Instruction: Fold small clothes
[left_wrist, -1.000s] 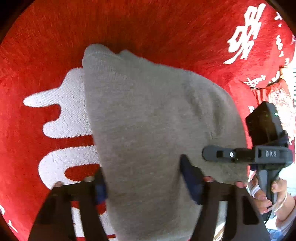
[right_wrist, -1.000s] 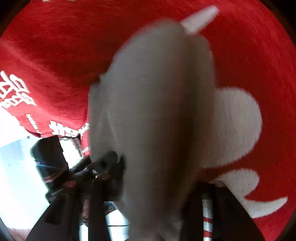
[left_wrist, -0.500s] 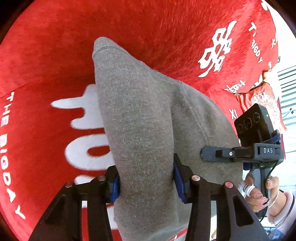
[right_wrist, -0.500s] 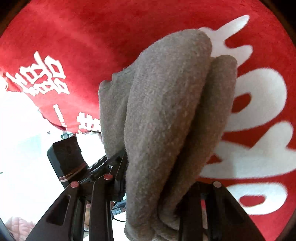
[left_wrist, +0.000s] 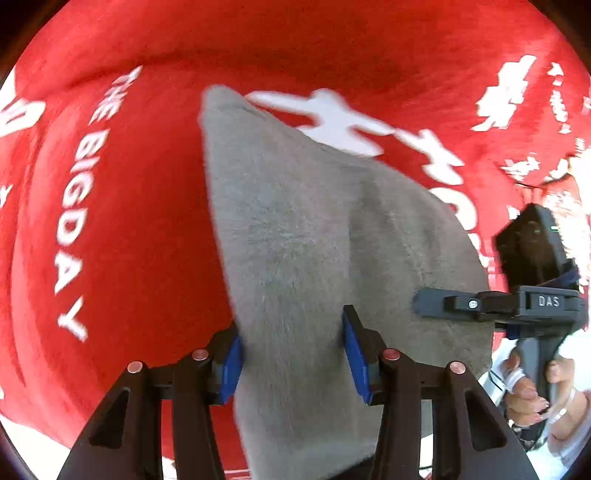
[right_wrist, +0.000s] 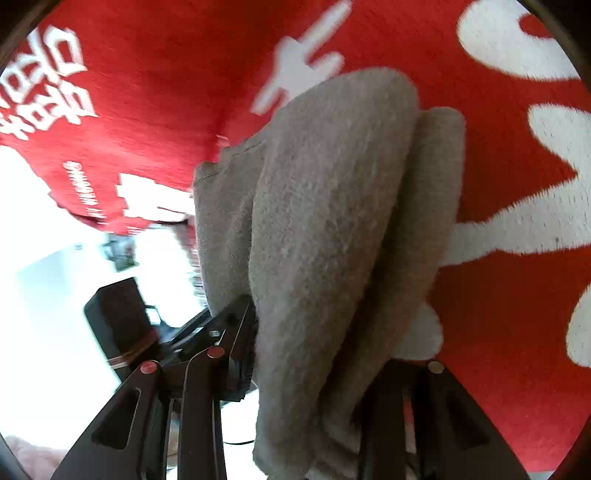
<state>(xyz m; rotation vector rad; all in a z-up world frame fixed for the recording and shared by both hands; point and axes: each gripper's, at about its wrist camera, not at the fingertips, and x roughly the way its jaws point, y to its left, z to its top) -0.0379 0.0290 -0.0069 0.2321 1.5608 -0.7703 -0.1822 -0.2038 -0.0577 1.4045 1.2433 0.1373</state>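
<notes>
Both my grippers grasp one gray garment (left_wrist: 314, 229) above the red blanket (left_wrist: 140, 229): left gripper (left_wrist: 291, 354) clenched on it, right gripper (right_wrist: 317, 373) likewise.

Grey fleece over red-and-white print

Plain heather-grey fuzzy knit garment (left_wrist: 306, 240), unpatterned, browner-toned seen from the right wrist (right_wrist: 332, 221); under it, bright red plush blanket (left_wrist: 147, 229) with white block lettering and white characters; black left gripper (left_wrist: 291, 354) with blue pads (left_wrist: 232, 363) and copper-red rivets; black right gripper (left_wrist: 436, 302).

Right fingers (right_wrist: 384, 398) behind cloth (right_wrist: 332, 221)
</notes>
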